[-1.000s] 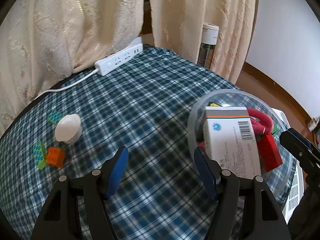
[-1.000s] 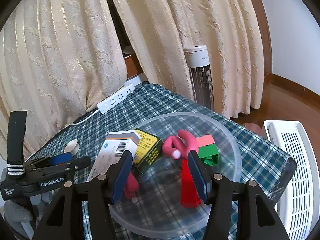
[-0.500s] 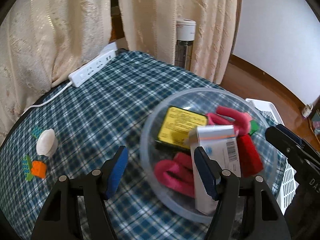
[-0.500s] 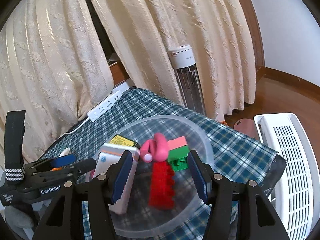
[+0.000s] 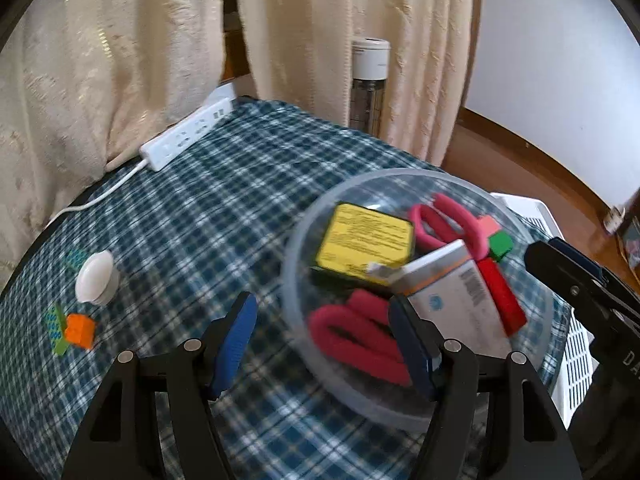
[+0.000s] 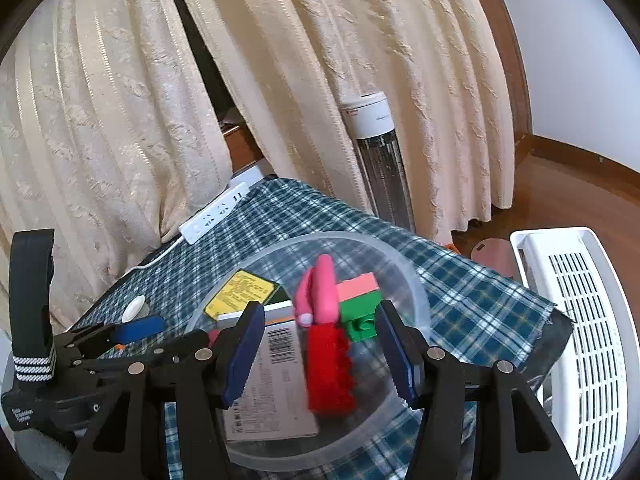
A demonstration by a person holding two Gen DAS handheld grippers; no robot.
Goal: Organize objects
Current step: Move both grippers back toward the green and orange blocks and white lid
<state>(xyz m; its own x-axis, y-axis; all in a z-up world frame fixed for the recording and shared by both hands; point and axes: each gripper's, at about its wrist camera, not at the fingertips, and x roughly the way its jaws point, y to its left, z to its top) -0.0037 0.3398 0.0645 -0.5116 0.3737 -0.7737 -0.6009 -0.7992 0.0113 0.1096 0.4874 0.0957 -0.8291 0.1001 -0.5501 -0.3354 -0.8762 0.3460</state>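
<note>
A clear bowl (image 5: 298,280) sits on the right of a plaid cloth (image 5: 224,208), holding a yellow box (image 5: 366,238), a white box (image 5: 452,296), pink loops (image 5: 352,336) and red and green bricks (image 6: 360,312). Both the left gripper (image 5: 322,340) and the right gripper (image 6: 316,354) hover spread, pinching nothing. On the far left lie a white disc (image 5: 96,278) and an orange brick (image 5: 80,330).

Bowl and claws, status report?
Left claw open, straddling the clear bowl's near rim. Right claw open, empty, over the bowl. Still out on the cloth: white puck, orange brick. Path to them looks clear.
</note>
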